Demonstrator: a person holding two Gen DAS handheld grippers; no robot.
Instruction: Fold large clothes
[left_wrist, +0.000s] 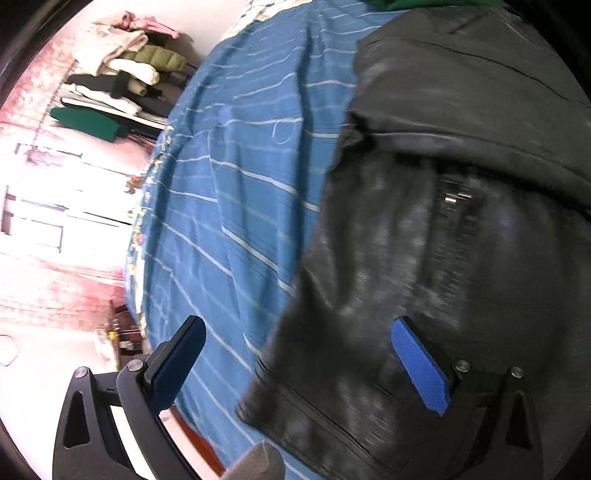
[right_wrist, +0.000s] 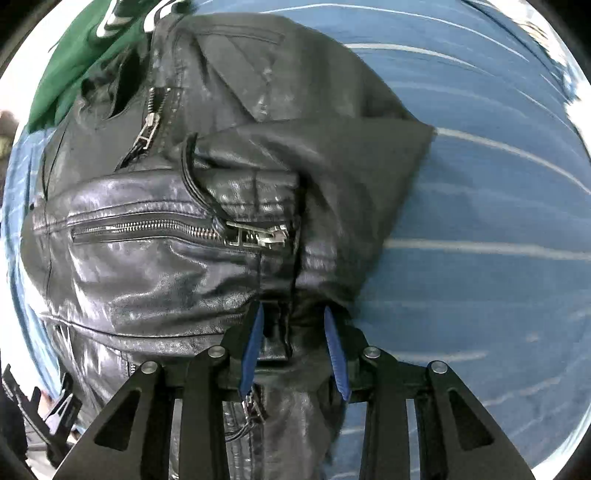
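A black leather jacket (right_wrist: 155, 236) with silver zippers lies on a blue striped bedsheet (right_wrist: 480, 206). My right gripper (right_wrist: 293, 317) is shut on a bunched fold of the jacket near its front zipper. In the left wrist view the same jacket (left_wrist: 461, 221) fills the right half, blurred by motion. My left gripper (left_wrist: 295, 332) is open and empty, with one finger over the sheet (left_wrist: 240, 184) and the other over the jacket's lower edge.
A green garment (right_wrist: 74, 62) lies beyond the jacket's collar. A rack of piled clothes (left_wrist: 122, 74) stands past the bed's far side. The bed edge (left_wrist: 140, 258) runs down the left, with a bright window beyond. The left gripper (right_wrist: 44, 417) shows low left in the right view.
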